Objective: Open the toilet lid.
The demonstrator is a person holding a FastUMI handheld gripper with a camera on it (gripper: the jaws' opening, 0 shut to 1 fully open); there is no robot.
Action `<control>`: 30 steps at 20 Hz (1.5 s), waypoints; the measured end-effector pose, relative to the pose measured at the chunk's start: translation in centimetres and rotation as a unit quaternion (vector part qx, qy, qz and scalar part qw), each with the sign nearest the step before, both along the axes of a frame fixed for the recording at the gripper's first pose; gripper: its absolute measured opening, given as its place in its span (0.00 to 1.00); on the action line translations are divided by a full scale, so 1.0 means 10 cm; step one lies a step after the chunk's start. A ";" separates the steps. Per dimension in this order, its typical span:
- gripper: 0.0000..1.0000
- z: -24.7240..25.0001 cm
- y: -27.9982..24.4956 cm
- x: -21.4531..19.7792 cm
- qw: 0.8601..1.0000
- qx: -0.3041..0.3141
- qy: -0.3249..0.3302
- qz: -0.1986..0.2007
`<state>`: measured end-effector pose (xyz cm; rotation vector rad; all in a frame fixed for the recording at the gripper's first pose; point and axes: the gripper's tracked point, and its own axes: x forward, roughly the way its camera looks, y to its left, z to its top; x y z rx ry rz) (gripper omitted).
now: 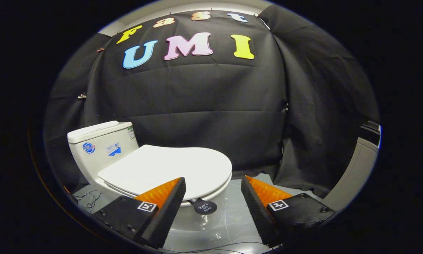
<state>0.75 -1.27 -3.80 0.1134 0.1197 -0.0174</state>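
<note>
- While the toilet lid (165, 169) lies flat and shut on the white toilet, I see the job has not started yet.
- I am at the first step: getting close to the lid.
- My hand-held gripper (213, 192) has its two fingers spread wide apart, and nothing is between them to pinch.
- The lid is just ahead of the fingers, a bit toward the left one; the left fingertip sits in front of the lid's near edge.
- A small dark round tab (204, 207) hangs down from the front rim of the lid, between the two fingers but closer to the left one.
- I think that tab is the lift handle, so it looks like the best spot to grab.
- Behind the lid stands the white water tank (100, 144), where the lid should lean once it is up.
- Next, I think I must move forward and a little left, so the tab or the lid's front edge sits between the fingers.
- Then I would squeeze the fingers on it and swing it up and back toward the tank.
- I should go slowly, since the lid looks smooth and could slip out.
- The grey floor (232, 218) under the toilet is shiny, with thin wires (89, 199) beside the bowl.
</note>
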 end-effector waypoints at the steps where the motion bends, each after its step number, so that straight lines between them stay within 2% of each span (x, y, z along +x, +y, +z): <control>1: 0.98 -0.05 -0.01 0.01 1.000 0.004 0.006 0.000; 5: 0.99 -0.26 -0.02 0.04 0.997 0.060 0.043 0.001; 9: 0.99 -0.46 0.03 0.07 0.984 0.157 0.083 0.010; 12: 0.99 -0.60 0.09 0.08 0.955 0.272 0.119 0.010; 15: 0.99 -0.70 0.07 0.11 0.911 0.388 0.136 -0.005; 18: 0.99 -0.88 0.09 0.16 0.879 0.453 0.149 -0.005; 24: 0.96 -0.91 0.13 0.25 0.822 0.550 0.151 0.013; 26: 0.74 -0.96 0.11 0.28 0.803 0.577 0.150 0.007; 28: 0.72 -0.98 0.12 0.29 0.793 0.591 0.148 0.011; 30: 0.64 -0.98 0.13 0.32 0.787 0.599 0.148 0.019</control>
